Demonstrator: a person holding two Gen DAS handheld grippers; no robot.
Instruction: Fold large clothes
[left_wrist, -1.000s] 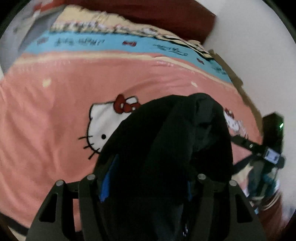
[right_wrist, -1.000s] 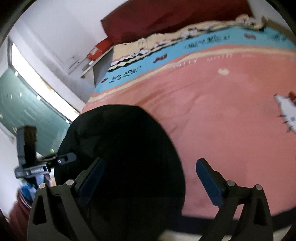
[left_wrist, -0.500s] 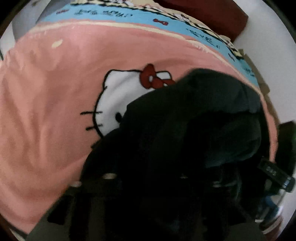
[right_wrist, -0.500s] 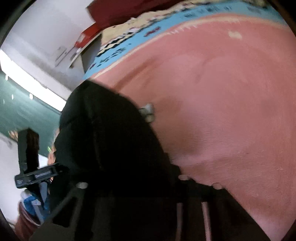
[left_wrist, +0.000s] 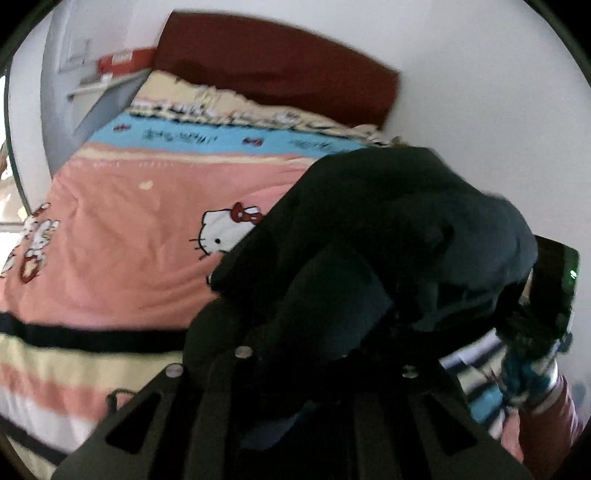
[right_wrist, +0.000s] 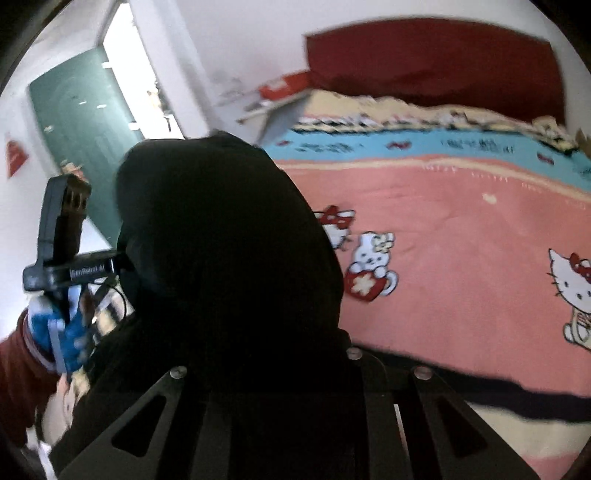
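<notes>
A large black garment (left_wrist: 369, 251) hangs bunched between both grippers, lifted above the pink Hello Kitty bedspread (left_wrist: 129, 236). My left gripper (left_wrist: 325, 354) is shut on the garment; the cloth hides its fingertips. In the right wrist view the same black garment (right_wrist: 229, 258) fills the left middle, and my right gripper (right_wrist: 266, 362) is shut on it, fingertips buried in cloth. The bedspread (right_wrist: 461, 258) lies to the right. The left gripper's body (right_wrist: 66, 258) shows at the left of the right wrist view, held by a blue-gloved hand.
A dark red headboard (left_wrist: 280, 70) stands against the white wall at the far end of the bed. A shelf with a red box (right_wrist: 284, 86) is left of the headboard. A green door (right_wrist: 85, 122) is at the far left. The bed's front edge has a black stripe (left_wrist: 74, 332).
Both grippers have risen and pulled back from the bed with the garment. The right gripper, open a second ago, has shut on the cloth. More of the room is in view.
</notes>
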